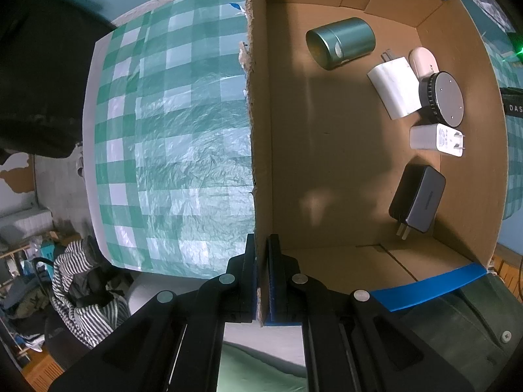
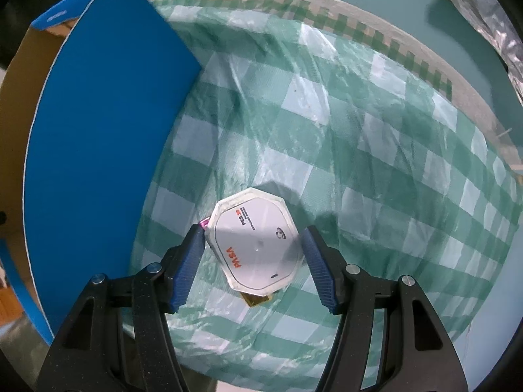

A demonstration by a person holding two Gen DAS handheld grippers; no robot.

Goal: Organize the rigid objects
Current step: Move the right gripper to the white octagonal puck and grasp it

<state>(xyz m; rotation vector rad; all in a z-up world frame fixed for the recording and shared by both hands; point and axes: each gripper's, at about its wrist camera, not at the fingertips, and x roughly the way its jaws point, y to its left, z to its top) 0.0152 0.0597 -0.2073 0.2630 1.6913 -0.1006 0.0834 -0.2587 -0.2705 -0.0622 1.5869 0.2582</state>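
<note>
Left gripper: my left gripper (image 1: 261,274) is clenched on the torn top edge of the cardboard box (image 1: 343,170), one pad on each side of the wall, at the bottom centre of the left wrist view.

Right gripper: my right gripper (image 2: 251,254) stands released, jaws spread, at the lower centre of the right wrist view; the white octagonal device (image 2: 256,245) lies between the blue pads. The left pad looks just beside or maybe touching its corner, I cannot tell which; the right pad is apart from it.

Octagonal device: flat on the green checked tablecloth (image 2: 376,163), outside the box, with orange lettering on its face and a small gold piece showing under its lower edge.

Box outside: its blue wall (image 2: 104,150) fills the left of the right wrist view.

Box contents, right half of the left wrist view: a green tin (image 1: 341,44) on its side at the top; below it a white charger (image 1: 394,89), a pinkish-white oblong item (image 1: 423,62) and a black round puck (image 1: 443,99) close together; then a white plug adapter (image 1: 436,138); lowest, a dark grey charger (image 1: 418,202).

Lower left of the left wrist view: a striped cloth (image 1: 81,294) beyond the table edge.
</note>
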